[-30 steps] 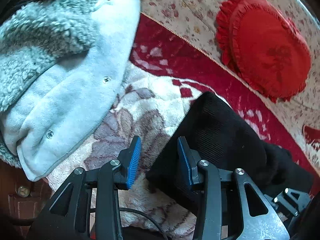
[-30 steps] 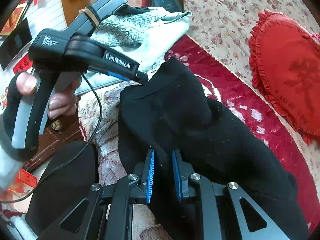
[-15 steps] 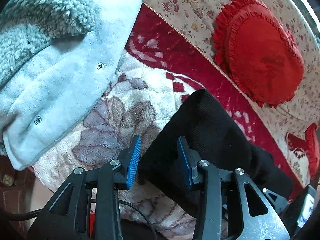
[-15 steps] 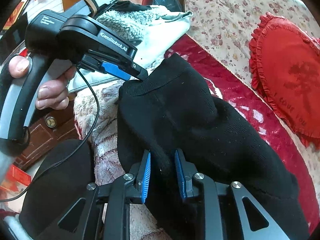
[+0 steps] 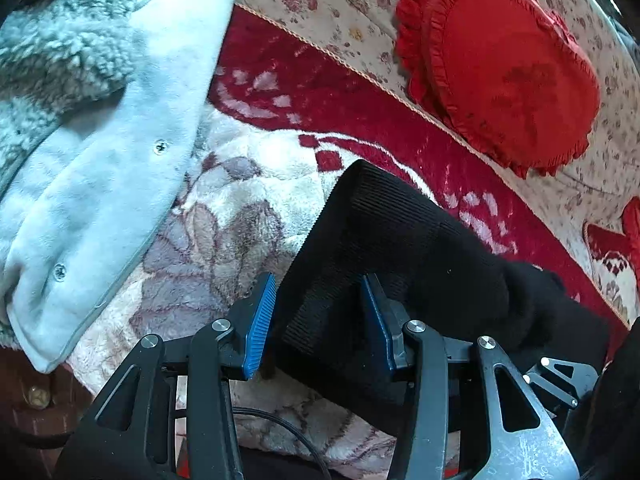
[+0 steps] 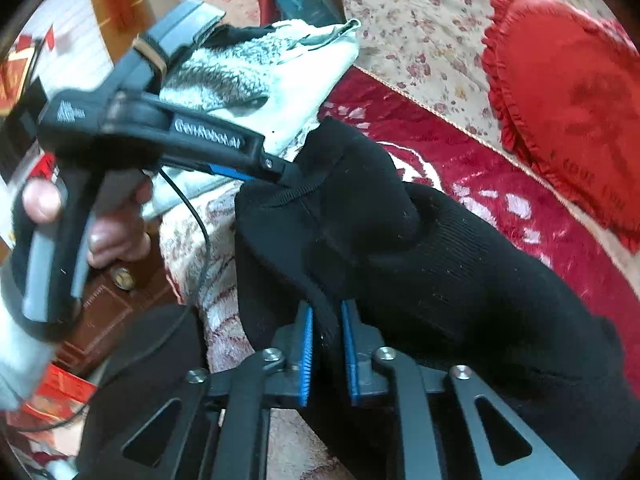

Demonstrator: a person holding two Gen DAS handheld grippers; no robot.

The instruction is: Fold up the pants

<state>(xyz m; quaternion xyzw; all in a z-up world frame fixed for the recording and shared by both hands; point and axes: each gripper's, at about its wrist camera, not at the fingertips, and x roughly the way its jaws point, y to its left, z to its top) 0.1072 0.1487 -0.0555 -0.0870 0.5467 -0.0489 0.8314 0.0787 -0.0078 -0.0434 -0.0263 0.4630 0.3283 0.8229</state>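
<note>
Black ribbed pants point(image 5: 384, 248) lie bunched on a red and cream blanket. My left gripper point(image 5: 318, 300) is open, its blue pads on either side of the ribbed band's corner. In the right wrist view the pants point(image 6: 420, 248) fill the middle. My right gripper point(image 6: 325, 330) is shut on a fold of the pants near their front edge. The left gripper point(image 6: 280, 170) shows there too, its tip at the far edge of the pants, held by a hand.
A pale fleece jacket point(image 5: 100, 128) lies at the left, also in the right wrist view point(image 6: 288, 80). A red heart cushion point(image 5: 500, 60) rests on the floral sofa back point(image 5: 340, 12). The blanket's edge drops to a brown floor point(image 6: 116, 304) at the left.
My left gripper moved forward, so the pants' ribbed band now sits between its open pads. My right gripper stays shut on the fold and has lifted it slightly.
</note>
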